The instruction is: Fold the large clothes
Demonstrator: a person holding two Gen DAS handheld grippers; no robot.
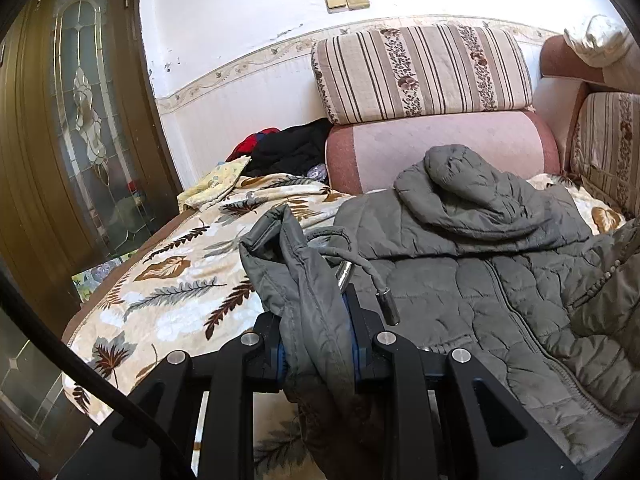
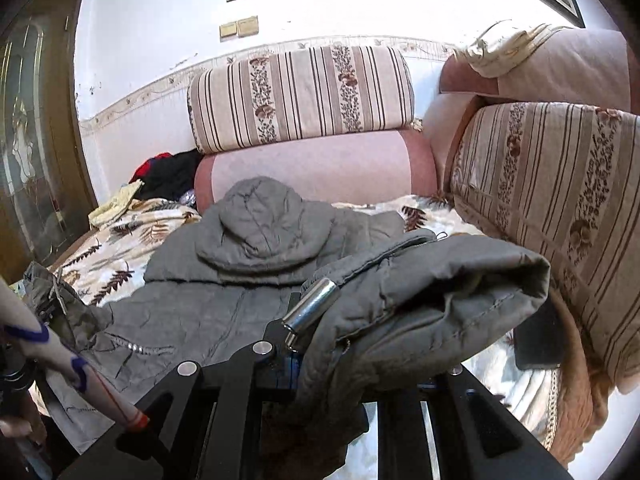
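A grey quilted hooded jacket (image 1: 460, 280) lies spread on a leaf-patterned blanket (image 1: 176, 280) over a sofa seat, hood toward the backrest. My left gripper (image 1: 316, 320) is shut on a bunched fold of the jacket's left side, lifted off the blanket; a drawstring with a metal tip (image 1: 390, 304) hangs beside it. In the right wrist view the jacket (image 2: 248, 288) fills the middle, and my right gripper (image 2: 320, 328) is shut on a raised fold of its right side, with a metal cord end (image 2: 310, 308) resting against the left finger. Fabric hides the right finger.
Striped cushions (image 1: 420, 68) and a pink bolster (image 1: 440, 148) line the sofa back, another striped cushion (image 2: 560, 208) stands at the right. Dark and red clothes (image 1: 288, 148) are piled at the far left corner. A wooden glass door (image 1: 80, 120) is at left. A sleeve (image 2: 60, 356) shows lower left.
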